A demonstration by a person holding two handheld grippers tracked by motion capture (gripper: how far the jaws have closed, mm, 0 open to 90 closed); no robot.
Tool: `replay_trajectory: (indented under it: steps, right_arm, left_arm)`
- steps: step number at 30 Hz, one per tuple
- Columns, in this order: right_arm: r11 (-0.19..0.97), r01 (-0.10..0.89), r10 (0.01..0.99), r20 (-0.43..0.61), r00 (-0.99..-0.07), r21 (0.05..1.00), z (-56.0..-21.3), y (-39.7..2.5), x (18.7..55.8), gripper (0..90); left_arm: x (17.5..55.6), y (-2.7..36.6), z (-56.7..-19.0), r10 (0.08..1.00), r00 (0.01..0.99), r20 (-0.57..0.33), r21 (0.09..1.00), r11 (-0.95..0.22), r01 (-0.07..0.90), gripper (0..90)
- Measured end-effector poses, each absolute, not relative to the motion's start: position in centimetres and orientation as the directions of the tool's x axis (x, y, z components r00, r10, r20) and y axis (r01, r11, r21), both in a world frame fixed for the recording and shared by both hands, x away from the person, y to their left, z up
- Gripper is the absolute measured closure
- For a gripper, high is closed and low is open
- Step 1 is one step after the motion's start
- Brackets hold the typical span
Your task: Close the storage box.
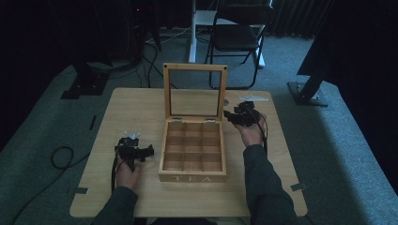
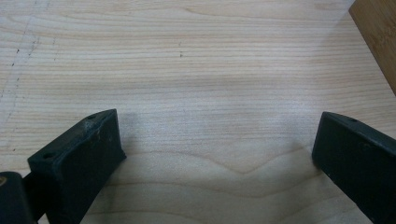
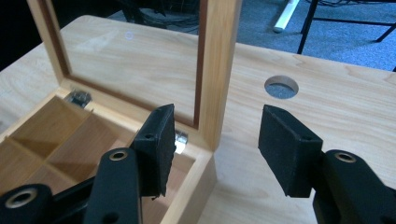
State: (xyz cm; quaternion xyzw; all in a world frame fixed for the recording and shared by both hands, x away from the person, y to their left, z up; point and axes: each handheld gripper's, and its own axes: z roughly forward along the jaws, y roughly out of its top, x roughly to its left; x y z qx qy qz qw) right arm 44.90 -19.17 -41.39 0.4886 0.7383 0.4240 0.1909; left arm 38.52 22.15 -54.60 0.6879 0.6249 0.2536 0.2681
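Note:
A wooden tea box (image 1: 192,177) marked TEA stands open at the table's middle, and its several compartments show bare wood. Its glass-paned lid (image 1: 195,68) stands upright at the back. My left gripper (image 1: 149,152) rests on the table just left of the box. It is open, with bare tabletop between its fingers (image 2: 79,158), and the box's corner (image 2: 378,37) lies ahead to the right. My right gripper (image 1: 227,114) hovers at the lid's right edge. It is open (image 3: 215,140), and the lid's side frame (image 3: 219,70) stands just beyond the gap, untouched.
The light wooden table (image 1: 141,108) has a round hole (image 3: 281,87) behind the box's right side. A black folding chair (image 1: 239,33) and dark stand bases (image 1: 307,91) stand on the carpet beyond. A cable loop (image 1: 61,157) lies on the floor at left.

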Motion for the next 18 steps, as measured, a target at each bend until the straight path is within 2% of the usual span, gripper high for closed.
replay_trajectory:
  steps: [18]
  right_arm:
    - [0.176, 0.553, 0.870, 0.134, -0.475, 0.815, -41.4, -17.1, 48.4, 43.6]
  left_arm:
    - [38.5, 22.1, -54.6, 0.996, 0.089, 0.013, 0.686, -0.074, 0.724, 1.6]
